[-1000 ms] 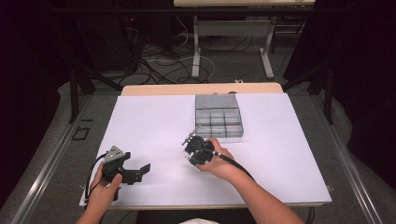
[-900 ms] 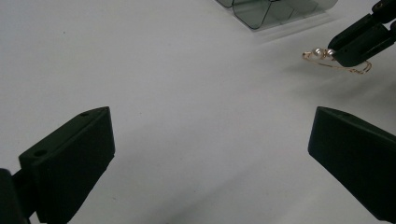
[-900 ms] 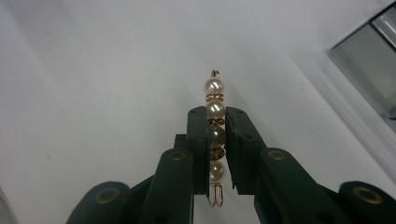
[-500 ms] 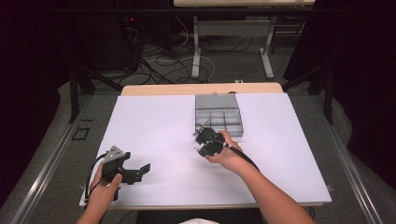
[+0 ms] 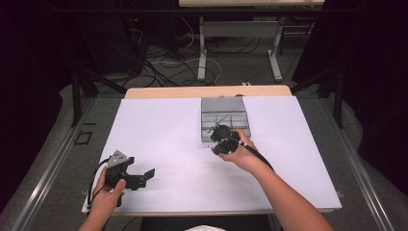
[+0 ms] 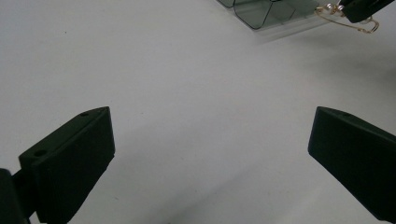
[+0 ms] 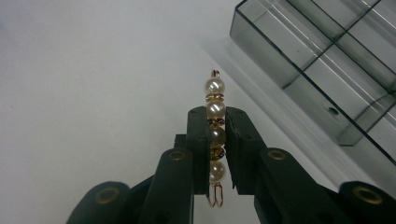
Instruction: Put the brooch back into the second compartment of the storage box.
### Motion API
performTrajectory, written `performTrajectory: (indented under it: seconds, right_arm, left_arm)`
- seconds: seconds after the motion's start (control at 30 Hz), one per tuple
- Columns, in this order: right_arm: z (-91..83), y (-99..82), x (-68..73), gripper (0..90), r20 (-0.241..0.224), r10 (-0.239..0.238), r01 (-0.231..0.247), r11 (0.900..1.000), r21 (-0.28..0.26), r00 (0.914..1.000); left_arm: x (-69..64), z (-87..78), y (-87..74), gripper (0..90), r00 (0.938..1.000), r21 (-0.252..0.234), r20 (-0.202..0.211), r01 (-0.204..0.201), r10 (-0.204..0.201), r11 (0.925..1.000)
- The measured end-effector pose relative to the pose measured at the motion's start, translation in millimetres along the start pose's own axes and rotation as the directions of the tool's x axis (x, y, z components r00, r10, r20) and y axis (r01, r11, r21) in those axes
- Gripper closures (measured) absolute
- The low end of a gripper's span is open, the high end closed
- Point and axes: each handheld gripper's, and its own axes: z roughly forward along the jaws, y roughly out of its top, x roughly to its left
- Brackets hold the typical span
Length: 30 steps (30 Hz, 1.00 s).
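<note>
A gold pin strung with pearls (image 7: 215, 112) stands upright between the jaws of my right gripper (image 7: 215, 122), which is shut on its middle. In the high view, the right gripper (image 5: 220, 138) hovers at the near left corner of the grey compartment box (image 5: 243, 126), with the pearl pin (image 5: 213, 129) sticking out over the box's edge. In the left gripper view the pearl pin (image 6: 346, 17) hangs from the far gripper's tip. My left gripper (image 5: 144, 176) rests at the near left of the white table, wide open and holding nothing (image 6: 210, 140).
The box (image 7: 327, 60) is clear smoky plastic, split into several small cells that look bare. A white sheet (image 5: 168, 139) covers the table; a wooden strip (image 5: 163, 92) runs along the far edge. Cables and table legs lie on the floor beyond.
My right gripper has carried the pearl pin away from the table's middle, farther and rightward, up to the box's near corner. The left gripper has stayed put.
</note>
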Motion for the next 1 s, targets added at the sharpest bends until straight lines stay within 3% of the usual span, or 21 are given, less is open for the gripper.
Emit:
performTrajectory:
  seconds: [0.07,0.13,0.17,0.23,0.3,0.33,0.5,0.53,0.6,0.67,0.7,0.83,0.97,1.0]
  right_arm:
    - [-1.1,-1.0,-3.7,80.8,0.008,0.008,-0.008,0.9999,-0.015,0.9999]
    - [-5.1,-1.2,-6.1,80.8,0.0,0.033,-0.033,0.9994,0.008,0.9994]
    - [-4.9,-1.4,-9.1,80.8,0.003,0.015,-0.015,0.9999,-0.007,0.9999]
    - [-7.0,-2.0,-10.6,80.8,0.005,0.047,-0.047,0.9989,-0.005,0.9989]
    - [-9.1,-1.8,-15.2,80.8,0.006,0.028,-0.028,0.9996,-0.001,0.9996]
    - [-8.3,-2.5,-16.5,80.8,0.005,0.033,-0.033,0.9992,-0.021,0.9995]
    - [-13.7,-2.2,-23.1,80.8,0.019,0.044,-0.044,0.999,-0.004,0.9988]
    - [-12.1,-3.3,-24.6,80.8,0.022,0.049,-0.048,0.998,-0.041,0.9985]
    - [-16.2,-2.5,-27.6,80.8,0.028,0.051,-0.051,0.9987,-0.009,0.9983]
    - [-14.6,-3.9,-30.2,80.8,0.026,0.064,-0.062,0.9966,-0.053,0.9976]
    - [-17.4,-3.4,-31.4,80.8,0.039,0.065,-0.064,0.9977,-0.025,0.9971]
    - [-18.0,-3.8,-37.8,80.8,0.041,0.063,-0.061,0.9969,-0.049,0.9972]
    - [-21.1,-2.1,-42.2,80.8,0.056,0.069,-0.067,0.9974,-0.027,0.9961]
    - [-19.7,-2.4,-42.6,80.8,0.061,0.082,-0.078,0.9951,-0.061,0.9947]
  left_arm:
    - [-0.6,0.3,-0.2,0.3,1.0,-0.001,0.002,0.01,-0.01,1.0]
    - [-0.7,0.3,-0.1,0.4,1.0,-0.002,0.002,0.008,-0.008,1.0]
    - [-0.7,0.3,0.0,0.3,1.0,-0.002,0.002,0.007,-0.007,1.0]
    - [-0.8,0.2,0.0,0.4,1.0,-0.001,0.001,0.007,-0.007,1.0]
    - [-0.7,0.3,-0.1,0.4,1.0,-0.002,0.002,0.008,-0.008,1.0]
    - [-0.6,0.3,-0.1,0.4,1.0,-0.002,0.0,0.008,-0.008,1.0]
    - [-0.6,0.4,-0.1,0.4,1.0,-0.002,0.001,0.008,-0.008,1.0]
    - [-0.6,0.3,0.0,0.4,1.0,-0.002,0.002,0.007,-0.007,1.0]
    - [0.1,0.1,0.1,0.4,1.0,0.0,0.0,-0.001,0.001,1.0]
    - [0.1,0.1,0.1,0.3,1.0,0.0,0.0,-0.001,0.001,1.0]
    - [-0.3,0.3,0.0,0.4,1.0,-0.001,0.001,0.006,-0.006,1.0]
    - [-0.7,0.5,0.0,0.4,1.0,-0.002,0.002,0.008,-0.008,1.0]
    - [-0.8,0.6,0.0,0.4,1.0,-0.002,0.002,0.007,-0.007,1.0]
    - [-0.8,0.6,0.0,0.3,1.0,-0.002,0.002,0.007,-0.007,1.0]
